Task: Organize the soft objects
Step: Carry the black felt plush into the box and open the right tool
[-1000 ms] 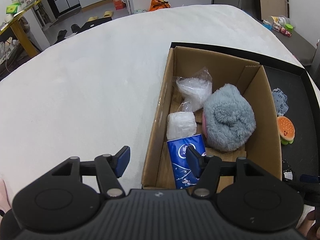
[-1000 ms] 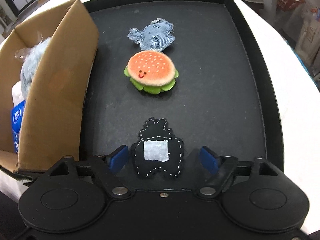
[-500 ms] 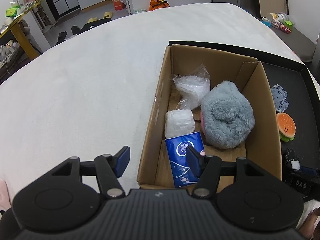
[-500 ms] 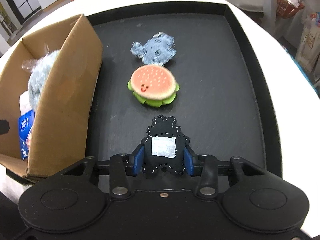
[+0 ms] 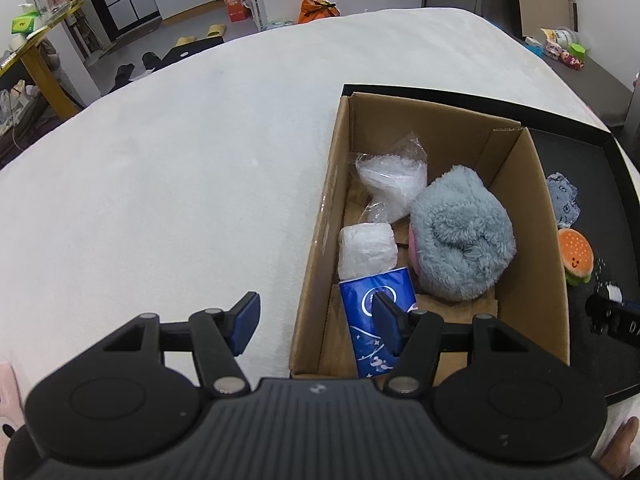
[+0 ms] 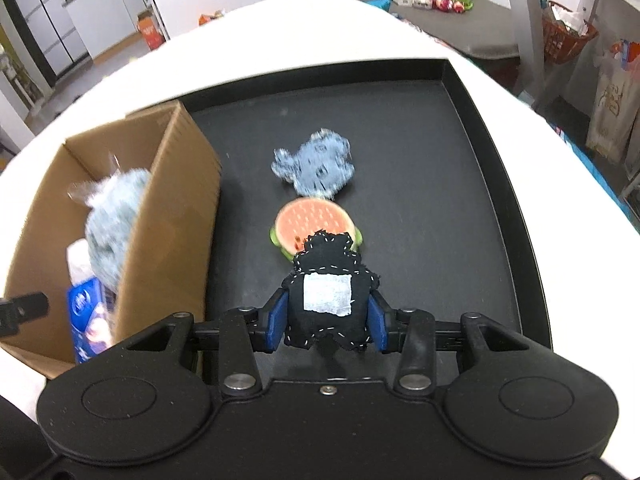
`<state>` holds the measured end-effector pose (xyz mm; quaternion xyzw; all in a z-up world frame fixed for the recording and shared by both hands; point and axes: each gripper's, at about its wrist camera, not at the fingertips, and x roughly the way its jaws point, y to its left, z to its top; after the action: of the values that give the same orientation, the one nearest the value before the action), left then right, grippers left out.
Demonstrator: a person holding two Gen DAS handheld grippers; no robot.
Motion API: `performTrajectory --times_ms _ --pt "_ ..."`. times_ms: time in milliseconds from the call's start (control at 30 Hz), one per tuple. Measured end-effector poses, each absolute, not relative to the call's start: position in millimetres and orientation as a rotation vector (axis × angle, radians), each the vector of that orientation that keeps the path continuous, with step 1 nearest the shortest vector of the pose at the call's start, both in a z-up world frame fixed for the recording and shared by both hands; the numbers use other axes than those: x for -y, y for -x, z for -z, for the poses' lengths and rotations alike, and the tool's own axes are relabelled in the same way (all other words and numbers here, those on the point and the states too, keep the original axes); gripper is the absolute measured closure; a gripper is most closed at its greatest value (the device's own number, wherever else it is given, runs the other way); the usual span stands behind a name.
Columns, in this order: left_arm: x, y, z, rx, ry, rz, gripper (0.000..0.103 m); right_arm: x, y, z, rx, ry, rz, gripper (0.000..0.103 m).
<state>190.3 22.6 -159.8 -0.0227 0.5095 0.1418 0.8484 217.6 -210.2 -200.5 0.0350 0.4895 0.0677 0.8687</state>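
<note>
My right gripper (image 6: 327,322) is shut on a black felt toy (image 6: 326,292) with a white patch and holds it above the black tray (image 6: 460,208). Beyond it on the tray lie a burger plush (image 6: 308,222) and a blue denim toy (image 6: 316,164). A cardboard box (image 6: 172,216) stands at the tray's left side. In the left wrist view the box (image 5: 320,232) holds a grey fluffy plush (image 5: 460,240), a blue tissue pack (image 5: 372,312), a white wrapped roll (image 5: 366,246) and a clear plastic bag (image 5: 392,180). My left gripper (image 5: 316,322) is open and empty over the box's near left corner.
The box and tray sit on a white bed surface (image 5: 160,180). The right gripper's tip (image 5: 612,312) shows at the right edge of the left wrist view, near the burger plush (image 5: 576,256) and denim toy (image 5: 564,200). Room furniture lies beyond.
My right gripper closed on the black felt toy and lifted it off the tray. My left gripper stayed open and drew back a little from the box.
</note>
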Motion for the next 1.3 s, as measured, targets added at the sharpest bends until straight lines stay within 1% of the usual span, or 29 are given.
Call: performTrajectory --times_ms 300,400,500,700,800,867,967,1067,1300 --pt "-29.1 -186.6 156.6 -1.056 0.057 -0.279 0.043 208.5 -219.0 188.1 -0.973 -0.120 -0.190 0.062" --pt "-31.4 -185.6 156.6 -1.056 0.073 -0.266 0.047 207.2 -221.5 186.3 -0.970 -0.146 -0.199 0.062" --pt "-33.1 -185.4 156.9 -1.050 0.084 -0.256 0.048 204.9 -222.5 182.1 -0.956 -0.158 -0.211 0.062" --pt "-39.6 -185.9 161.7 -1.051 0.117 -0.234 0.059 194.8 -223.4 171.4 -0.921 -0.137 -0.233 0.062" --pt "-44.1 -186.1 164.8 -1.054 0.139 -0.227 0.067 187.6 -223.8 165.2 -0.906 -0.119 -0.236 0.062" --pt "-47.0 -186.1 167.0 -1.060 0.156 -0.221 0.075 183.3 -225.1 162.6 -0.904 -0.109 -0.238 0.062" --pt "-50.9 -185.2 169.1 -1.062 0.177 -0.212 0.082 177.4 -224.6 156.9 -0.894 -0.104 -0.248 0.062" --pt "-53.7 -183.8 171.0 -1.061 0.192 -0.203 0.086 170.9 -222.2 151.0 -0.882 -0.092 -0.259 0.062" --pt "-59.2 -181.7 171.2 -1.048 0.222 -0.195 0.090 151.1 -217.7 136.9 -0.862 -0.086 -0.298 0.062"
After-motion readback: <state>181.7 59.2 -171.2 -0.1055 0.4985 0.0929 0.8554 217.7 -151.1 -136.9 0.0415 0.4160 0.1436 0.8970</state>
